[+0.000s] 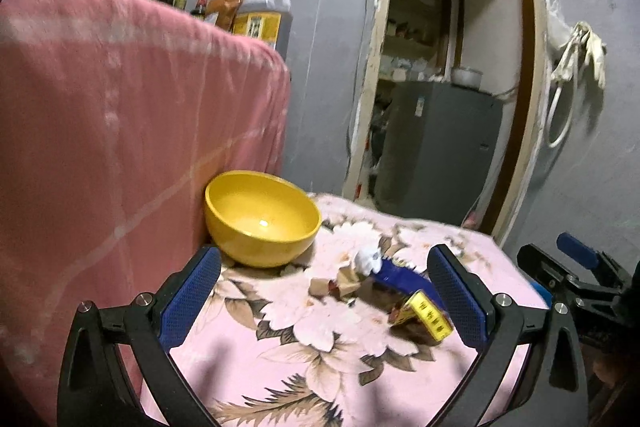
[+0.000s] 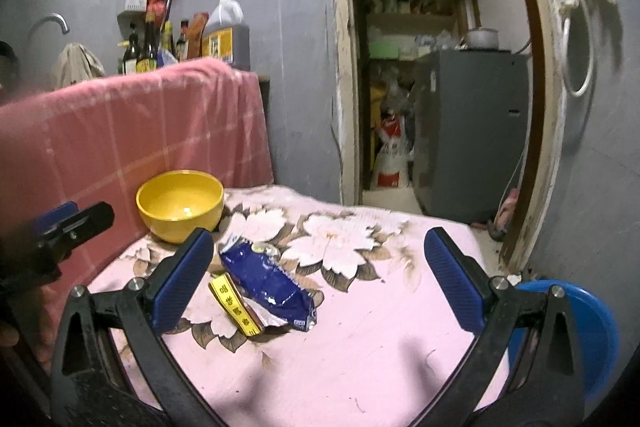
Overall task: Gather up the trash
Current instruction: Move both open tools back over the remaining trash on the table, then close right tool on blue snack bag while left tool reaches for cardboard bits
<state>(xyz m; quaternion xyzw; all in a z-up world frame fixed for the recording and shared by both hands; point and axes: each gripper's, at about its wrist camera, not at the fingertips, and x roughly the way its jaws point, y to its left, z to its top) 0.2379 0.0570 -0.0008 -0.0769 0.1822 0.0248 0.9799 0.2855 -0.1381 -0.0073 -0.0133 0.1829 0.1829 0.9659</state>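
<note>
Both the left gripper (image 1: 324,291) and right gripper (image 2: 318,277) hang wide apart, empty. A blue snack wrapper (image 2: 266,285) and yellow-labelled packet (image 2: 236,305) lie mid-frame on the floral desk (image 2: 360,347), near the yellow bowl (image 2: 180,205) at upper left against pink cloth (image 2: 120,131).

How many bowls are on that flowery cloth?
1: a yellow bowl at the cloth's far left, against the pink-draped backing. Nothing visible inside; no others seen.

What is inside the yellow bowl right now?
The yellow bowl looks empty: only its bare bottom with a glint of light shows in both views. The near wall hides a strip of the inside, so something small and flat there cannot be ruled out.
</note>
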